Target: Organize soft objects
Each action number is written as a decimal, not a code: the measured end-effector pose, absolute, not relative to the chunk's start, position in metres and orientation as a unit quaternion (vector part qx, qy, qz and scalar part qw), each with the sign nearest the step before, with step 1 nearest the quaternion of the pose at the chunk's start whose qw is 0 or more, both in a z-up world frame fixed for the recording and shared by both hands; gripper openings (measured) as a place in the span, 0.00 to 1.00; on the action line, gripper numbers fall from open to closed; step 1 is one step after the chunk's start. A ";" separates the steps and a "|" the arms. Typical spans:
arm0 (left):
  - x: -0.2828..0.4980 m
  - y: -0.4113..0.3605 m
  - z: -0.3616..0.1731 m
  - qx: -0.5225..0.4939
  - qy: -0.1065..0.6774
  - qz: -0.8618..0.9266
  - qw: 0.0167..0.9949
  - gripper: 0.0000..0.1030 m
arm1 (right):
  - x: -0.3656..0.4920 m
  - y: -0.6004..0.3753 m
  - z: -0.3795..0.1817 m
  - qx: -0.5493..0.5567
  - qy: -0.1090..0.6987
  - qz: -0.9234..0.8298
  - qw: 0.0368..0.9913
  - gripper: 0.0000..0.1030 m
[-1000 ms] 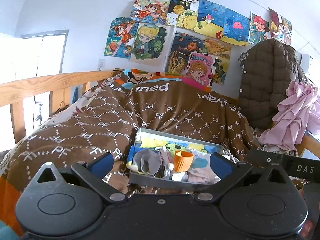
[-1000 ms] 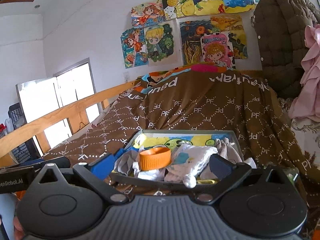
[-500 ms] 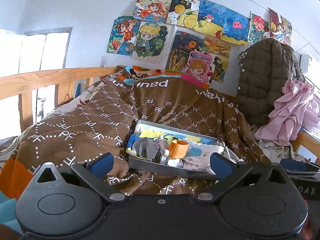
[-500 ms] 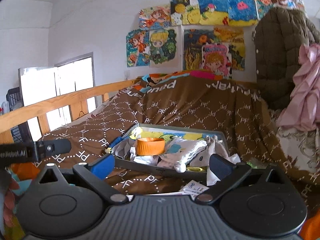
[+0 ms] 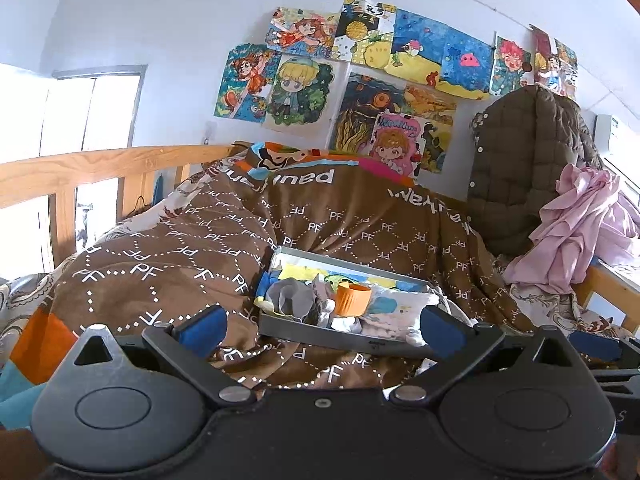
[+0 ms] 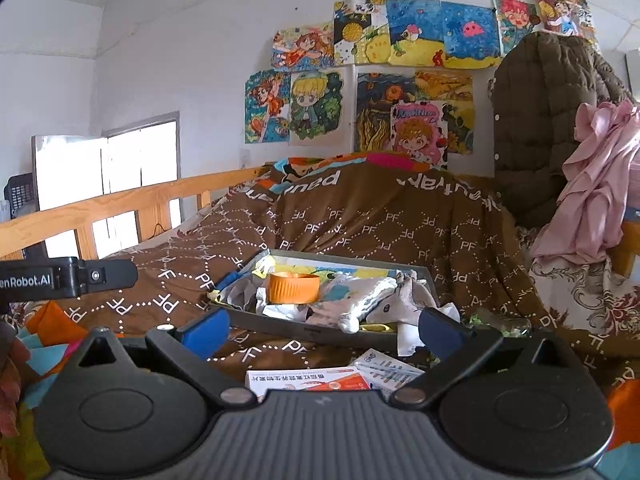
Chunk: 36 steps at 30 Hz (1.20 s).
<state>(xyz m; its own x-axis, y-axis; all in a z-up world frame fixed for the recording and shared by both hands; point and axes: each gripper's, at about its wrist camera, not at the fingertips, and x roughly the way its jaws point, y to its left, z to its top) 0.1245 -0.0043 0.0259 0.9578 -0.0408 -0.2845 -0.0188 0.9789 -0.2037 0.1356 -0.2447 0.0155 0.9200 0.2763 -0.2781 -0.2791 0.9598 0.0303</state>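
Right wrist shows my right gripper (image 6: pixel 322 326) and left gripper (image 5: pixel 320 326) spread wide, empty; I should approach the tray (image 6: pixel 320 330) low (socks (image 6: pixel 360 298) snag easily).

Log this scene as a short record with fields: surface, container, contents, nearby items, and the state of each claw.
surface: brown patterned quilt on a wooden-railed bed
container: shallow grey rectangular tray, resting on the quilt
contents: orange ribbed plastic cap, white printed cloth, crumpled grey fabric
nearby items: orange-and-white cardboard box in front of the tray; pink garment hanging at right
left claw: open, empty, short of the tray
right claw: open, empty, short of the tray
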 end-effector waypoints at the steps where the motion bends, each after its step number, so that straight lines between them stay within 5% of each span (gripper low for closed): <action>1: 0.122 -0.005 0.026 -0.102 0.144 -0.006 0.984 0.99 | 0.133 -0.245 0.016 -0.005 0.141 0.140 0.980 1.00; 36: 0.067 -0.023 0.017 -0.041 0.129 0.007 0.991 0.99 | 0.089 -0.244 0.009 -0.016 0.153 0.102 0.983 1.00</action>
<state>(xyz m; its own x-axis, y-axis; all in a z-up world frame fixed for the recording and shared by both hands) 0.0667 -0.0229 0.0172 0.9665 0.0036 -0.2565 -0.0246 0.9966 -0.0788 0.0891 -0.2439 0.0088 0.9324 0.1959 -0.3037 -0.2055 0.9787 0.0002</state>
